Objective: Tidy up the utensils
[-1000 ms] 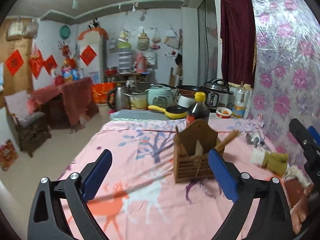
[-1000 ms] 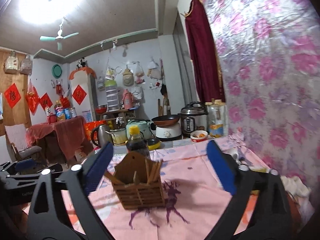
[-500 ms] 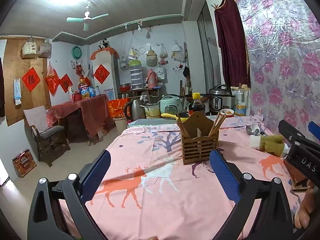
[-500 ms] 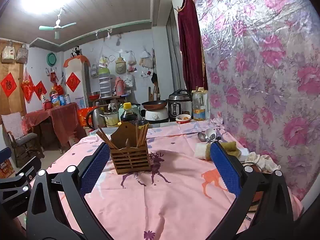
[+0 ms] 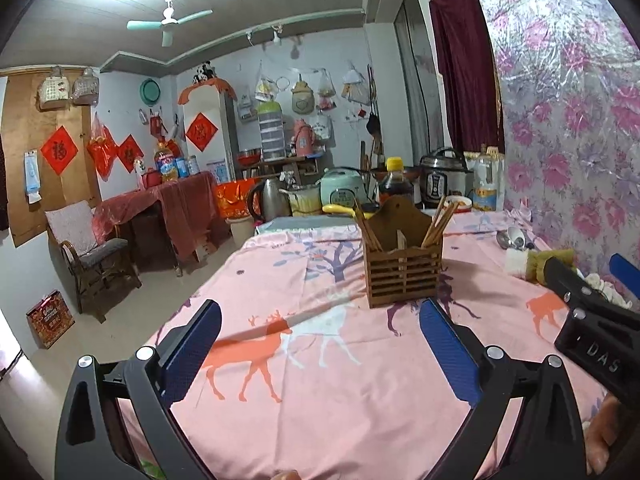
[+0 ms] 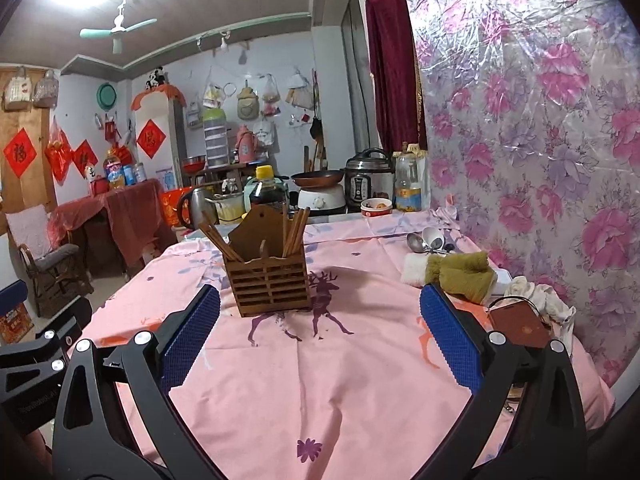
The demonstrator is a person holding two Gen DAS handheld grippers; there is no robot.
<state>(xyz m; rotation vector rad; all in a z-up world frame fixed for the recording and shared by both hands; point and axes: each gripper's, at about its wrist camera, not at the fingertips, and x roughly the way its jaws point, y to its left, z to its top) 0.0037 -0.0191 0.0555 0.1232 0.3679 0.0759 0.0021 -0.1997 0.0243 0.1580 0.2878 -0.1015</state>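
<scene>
Blue-padded black left tongs [image 5: 320, 344] and right tongs [image 6: 320, 340] hang nearest to me, over the near edge of the table, both spread wide with nothing between the pads. Half a second back they sat about the same; a second back both were closer in on the holder, which leaned with its sticks askew. Now they have drawn away, and I'd judge the sorting is largely done or between steps.

Past them lies the pink deer-print cloth covering the table [image 6: 360, 380], bare in the middle. Further on, toward the table's centre, stands the slatted brown wooden utensil holder [image 5: 402, 276], upright, with brown wooden chopsticks [image 5: 438, 222] fanned in its left and right compartments.

Along the right edge, the right view shows more: an olive-green cloth bundle [image 6: 464, 274], a brown leather wallet [image 6: 520, 326] nearer the tongs, and at the far right corner a steel ladle and white spoon [image 6: 426, 240] still outside the holder. The left view crops most of these behind the other tool, but alone shows the floor off the left edge.

Beyond the far edge sit a dark sauce bottle with yellow cap [image 6: 266, 192] and cookers.
</scene>
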